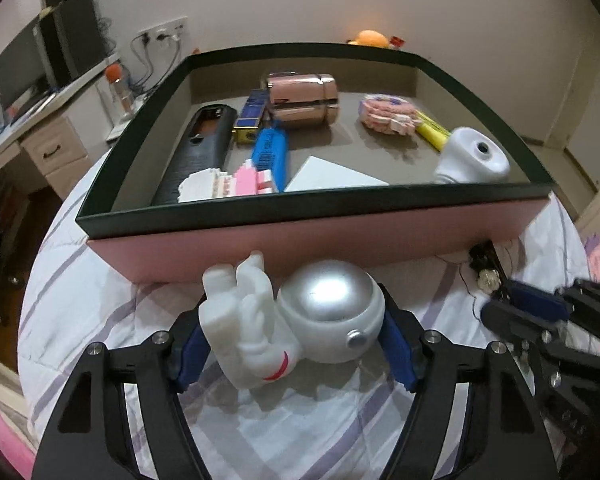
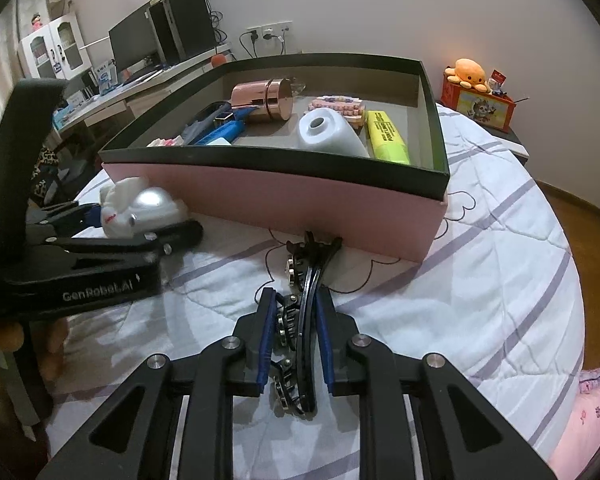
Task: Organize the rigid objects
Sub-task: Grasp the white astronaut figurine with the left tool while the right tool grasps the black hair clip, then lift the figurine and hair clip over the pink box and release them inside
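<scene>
A white astronaut figurine [image 1: 292,320] with a silver helmet lies on the striped quilt just in front of the pink box [image 1: 300,240]. My left gripper [image 1: 292,312] straddles it, one blue pad against its legs and the other against the helmet. In the right wrist view the same figurine [image 2: 140,204] sits in the left gripper [image 2: 132,220], at the box's [image 2: 300,208] near left corner. My right gripper [image 2: 296,300] is shut on a black hair clip [image 2: 300,320] with shiny studs, whose tip reaches the box's front wall. That gripper [image 1: 496,316] shows blurred at the right of the left wrist view.
The black-rimmed box holds a rose-gold canister [image 1: 302,100], a white bottle [image 1: 472,156], a yellow highlighter [image 1: 432,134], pink block models [image 1: 388,114], a blue case [image 1: 270,152] and a black case [image 1: 204,148]. A desk with a monitor [image 2: 132,44] stands left; an orange plush [image 2: 470,72] sits right.
</scene>
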{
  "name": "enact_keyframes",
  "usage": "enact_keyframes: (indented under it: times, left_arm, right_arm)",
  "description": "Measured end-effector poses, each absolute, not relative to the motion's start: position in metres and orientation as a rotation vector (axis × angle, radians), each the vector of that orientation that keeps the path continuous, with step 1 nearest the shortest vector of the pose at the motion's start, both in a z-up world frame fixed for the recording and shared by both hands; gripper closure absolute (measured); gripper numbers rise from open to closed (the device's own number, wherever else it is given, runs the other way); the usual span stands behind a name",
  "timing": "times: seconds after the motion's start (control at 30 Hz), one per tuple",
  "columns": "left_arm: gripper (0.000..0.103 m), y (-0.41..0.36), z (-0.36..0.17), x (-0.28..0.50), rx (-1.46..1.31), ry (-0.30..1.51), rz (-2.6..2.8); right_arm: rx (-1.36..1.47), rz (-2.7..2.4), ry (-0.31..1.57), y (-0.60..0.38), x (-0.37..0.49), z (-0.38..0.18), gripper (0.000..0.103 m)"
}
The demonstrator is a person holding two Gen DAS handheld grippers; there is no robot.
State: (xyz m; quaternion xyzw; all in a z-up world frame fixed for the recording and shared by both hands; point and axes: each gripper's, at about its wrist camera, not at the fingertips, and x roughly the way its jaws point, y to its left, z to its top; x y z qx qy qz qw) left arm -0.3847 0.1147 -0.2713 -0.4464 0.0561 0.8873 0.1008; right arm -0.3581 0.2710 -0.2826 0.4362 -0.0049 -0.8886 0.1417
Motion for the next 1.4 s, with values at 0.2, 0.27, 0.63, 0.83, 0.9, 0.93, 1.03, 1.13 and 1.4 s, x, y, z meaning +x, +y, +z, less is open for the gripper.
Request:
enact_keyframes:
  times: [0.2, 0.27, 0.63, 0.83, 0.9, 0.93, 1.03, 1.13, 1.4]
  left_arm:
    - [0.03, 0.109, -0.265, -0.372, -1.298, 0.176, 2.605]
    - [0.03, 0.105, -0.261, -0.365, -1.283, 0.159, 2.601]
    - [0.03, 0.065, -0.209, -0.316, -1.07, -0.015, 2.648]
    - [0.029, 0.051, -0.168, -0.282, -0.891, -0.005, 2.745]
    - [0.03, 0.048, -0.151, -0.269, -0.824, -0.001, 2.782]
    - [0.03, 0.047, -0.144, -0.263, -0.791, 0.002, 2.796]
    - [0.029, 0.045, -0.125, -0.248, -0.717, 0.033, 2.81]
    - [0.029, 0.043, -0.107, -0.234, -0.646, 0.051, 2.826]
    - [0.029, 0.037, -0.068, -0.211, -0.486, 0.055, 2.883]
  right_arm:
    - [1.268, -2.586, 0.04, 0.263, -0.361, -0.283, 0.081]
    - [1.263, -2.593, 0.056, 0.261, -0.36, -0.283, 0.081]
    - [1.03, -2.642, -0.118, 0.268, -0.323, -0.24, 0.084]
    - [0.838, -2.711, -0.081, 0.258, -0.289, -0.187, 0.084]
    - [0.771, -2.732, -0.062, 0.253, -0.278, -0.17, 0.084]
    - [0.733, -2.745, -0.039, 0.25, -0.27, -0.159, 0.084]
    - [0.653, -2.754, -0.005, 0.242, -0.255, -0.137, 0.084]
    - [0.597, -2.757, 0.029, 0.237, -0.242, -0.119, 0.084]
    - [0.43, -2.819, 0.08, 0.234, -0.218, -0.082, 0.084]
